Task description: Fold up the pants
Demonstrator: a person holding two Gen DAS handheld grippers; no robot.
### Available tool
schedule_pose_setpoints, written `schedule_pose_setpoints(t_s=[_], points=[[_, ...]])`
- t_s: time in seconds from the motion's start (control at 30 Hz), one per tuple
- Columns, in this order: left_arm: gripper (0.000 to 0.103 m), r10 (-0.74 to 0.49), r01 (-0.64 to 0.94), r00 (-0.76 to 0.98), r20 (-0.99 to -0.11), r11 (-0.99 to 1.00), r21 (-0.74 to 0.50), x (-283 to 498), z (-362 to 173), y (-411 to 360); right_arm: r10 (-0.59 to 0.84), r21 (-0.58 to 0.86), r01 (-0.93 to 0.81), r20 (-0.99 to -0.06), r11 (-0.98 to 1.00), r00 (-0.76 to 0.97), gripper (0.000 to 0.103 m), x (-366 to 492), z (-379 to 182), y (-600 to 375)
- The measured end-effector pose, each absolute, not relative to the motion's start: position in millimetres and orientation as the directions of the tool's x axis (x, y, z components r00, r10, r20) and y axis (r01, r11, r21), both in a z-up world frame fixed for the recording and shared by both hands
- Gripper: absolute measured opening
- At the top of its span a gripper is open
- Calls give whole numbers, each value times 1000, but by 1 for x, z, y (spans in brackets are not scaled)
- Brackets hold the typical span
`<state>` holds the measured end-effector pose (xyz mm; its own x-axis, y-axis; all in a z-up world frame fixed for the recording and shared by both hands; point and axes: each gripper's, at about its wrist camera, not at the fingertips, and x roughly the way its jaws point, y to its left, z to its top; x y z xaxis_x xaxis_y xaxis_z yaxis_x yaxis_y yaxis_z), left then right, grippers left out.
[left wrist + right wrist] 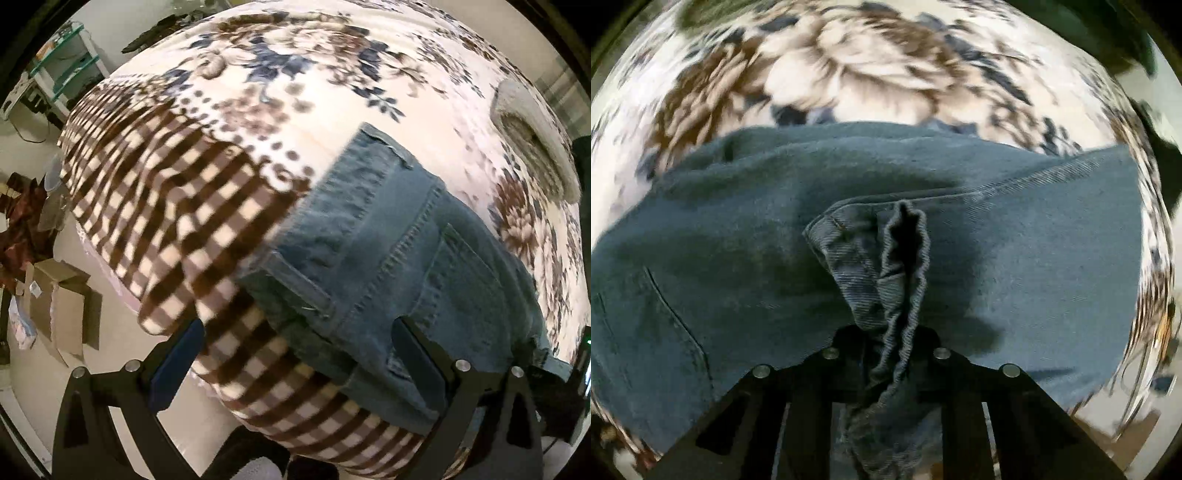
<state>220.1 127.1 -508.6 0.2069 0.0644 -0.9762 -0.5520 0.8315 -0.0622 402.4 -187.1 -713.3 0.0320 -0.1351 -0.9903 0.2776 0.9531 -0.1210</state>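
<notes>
A bed covered by a floral and brown-checked blanket (177, 192) fills both views; cardboard boxes (62, 302) on the floor and a glass shelf (62, 62) are seen far off to the left of the left gripper.

Left gripper (299, 343): jaws spread wide, nothing clamped between them. The denim pants (402, 236) lie on the blanket ahead and to the right of it, waistband and belt loop nearest, back pocket further right. The right finger (417, 354) overlaps the denim edge; actual contact cannot be told. The left finger sits over the checked blanket and floor. A grey cushion-like object (535, 136) is seen far ahead to the right.

Right gripper (886, 343): jaws closed down on a bunched fold of the pants (905, 266); a hem or cuff edge is pinched between the fingertips, with fabric trailing back between the fingers toward the camera. The rest of the denim is spread flat just ahead, across the full width of the view, floral blanket (849, 66) beyond it. Both views are motion-blurred.
</notes>
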Motion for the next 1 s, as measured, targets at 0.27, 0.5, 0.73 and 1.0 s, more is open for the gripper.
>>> schedule_pose_setpoints(t_s=[0.27,0.5,0.73,1.0], points=[[103,90,-574,217,-972,817,-52,208,-503,142,-23,-8,242,-998,970,60,16,407,-698,-140],[103,95,-594,221,-971,802,-57,204,-504,150,288,280,337,-957,899,27,51,420,-708,-155],[103,34,-679,237,-971,721,-141,193,-515,170,346,362,338,-932,869,109,54,395,-689,-197],[103,-167,-763,367,-915,509,-399,194,-556,185,436,413,293,-900,862,-14,54,359,-727,-202]])
